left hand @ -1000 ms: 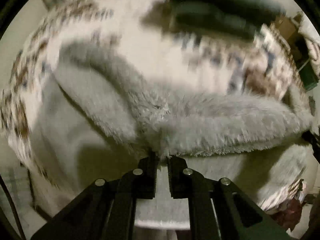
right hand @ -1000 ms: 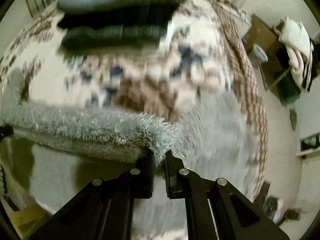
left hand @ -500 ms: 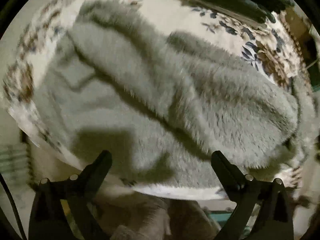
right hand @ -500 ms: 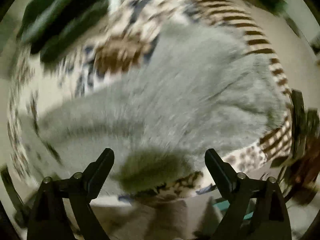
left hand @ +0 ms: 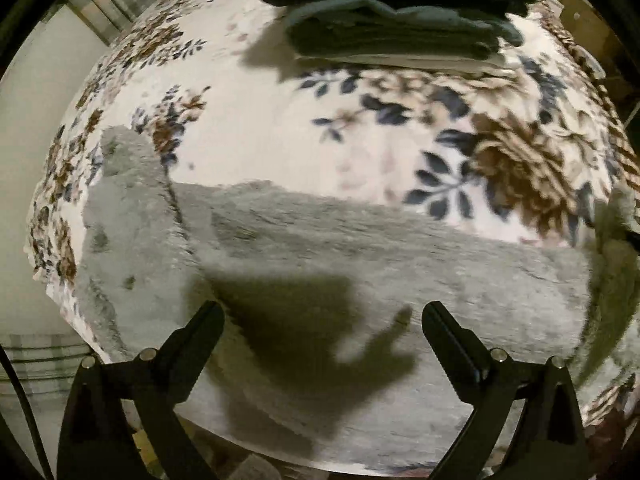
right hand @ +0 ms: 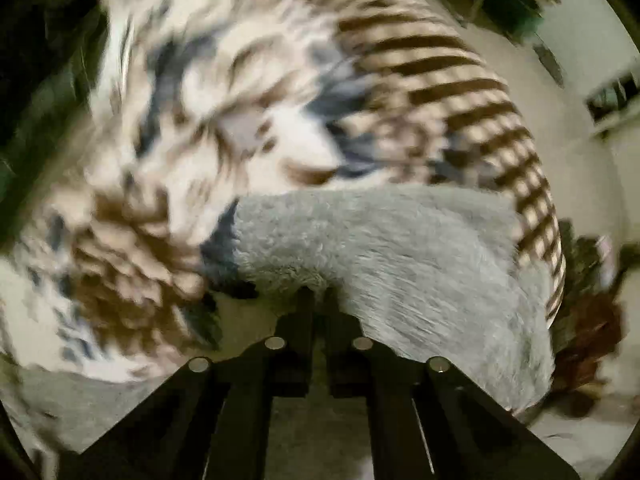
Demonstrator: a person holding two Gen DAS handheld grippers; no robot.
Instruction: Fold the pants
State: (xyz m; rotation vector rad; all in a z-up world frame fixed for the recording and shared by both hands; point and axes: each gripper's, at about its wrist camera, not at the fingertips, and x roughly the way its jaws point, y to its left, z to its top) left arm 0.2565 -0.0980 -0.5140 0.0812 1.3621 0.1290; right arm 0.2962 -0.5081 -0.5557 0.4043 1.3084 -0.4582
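The grey fleece pants point(left hand: 360, 248) lie flat in a long band across the near part of the floral blanket point(left hand: 260, 120). My left gripper point(left hand: 322, 320) hovers above them, open wide, with nothing between its fingers; its shadow falls on the fleece. In the right wrist view the pants point(right hand: 400, 248) bunch up at my right gripper point(right hand: 318, 296). Its jaws are closing together, and a fold of the fleece edge is pinched at the tips. That view is blurred by motion.
A stack of folded dark garments point(left hand: 400, 28) sits at the far side of the blanket. The blanket's brown striped border point(right hand: 460, 92) runs along the right edge, with pale floor point(right hand: 580, 160) beyond. The bed's near edge lies just under both grippers.
My left gripper let go of the pants, opened wide, and the fleece now lies flat. The right gripper opened, swung and rolled, then shut again on another part of the fleece.
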